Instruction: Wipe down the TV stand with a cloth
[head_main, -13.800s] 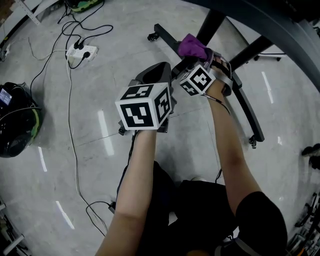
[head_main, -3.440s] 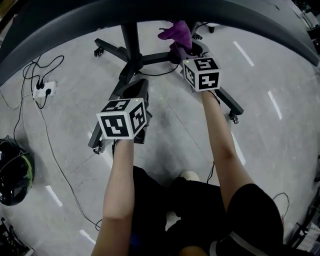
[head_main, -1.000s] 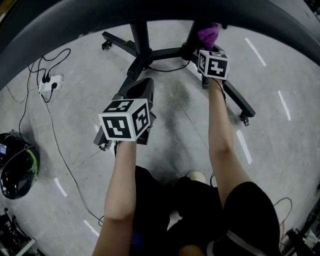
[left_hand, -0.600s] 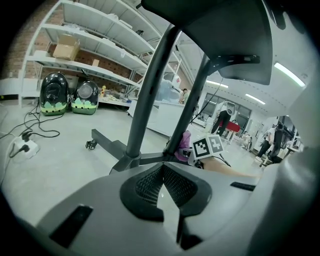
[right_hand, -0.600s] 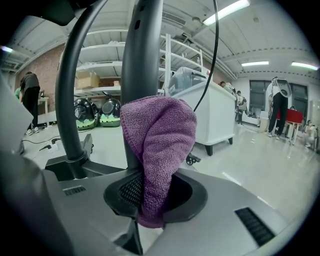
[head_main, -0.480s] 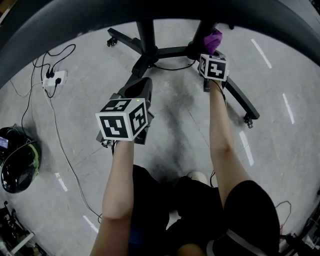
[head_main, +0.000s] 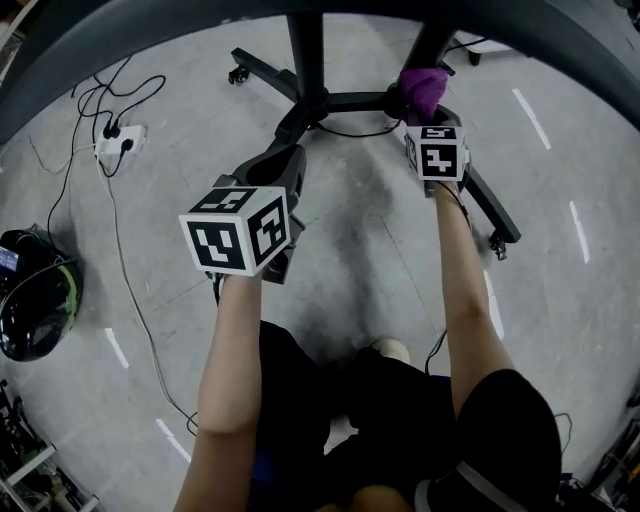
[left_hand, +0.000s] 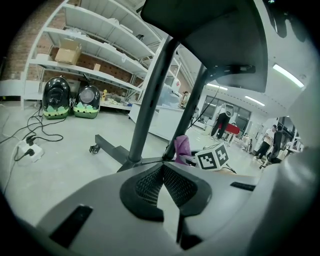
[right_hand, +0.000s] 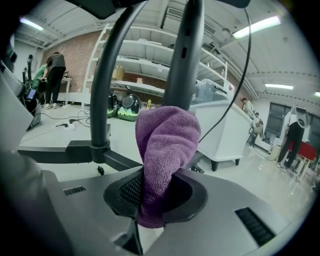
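- while the right gripper (head_main: 418, 112) pinches the purple cloth (head_main: 422, 86) tight in its claw, the cloth sits low down against the right pole of the tv stand (head_main: 306, 70).
- a few seconds ago the cloth was on the bar between the two poles. now it has slid over to this pole.
- so the wiping looks part done, with this pole likely next.
- the left gripper (head_main: 284, 165) hangs above the floor, claw closed on nothing.
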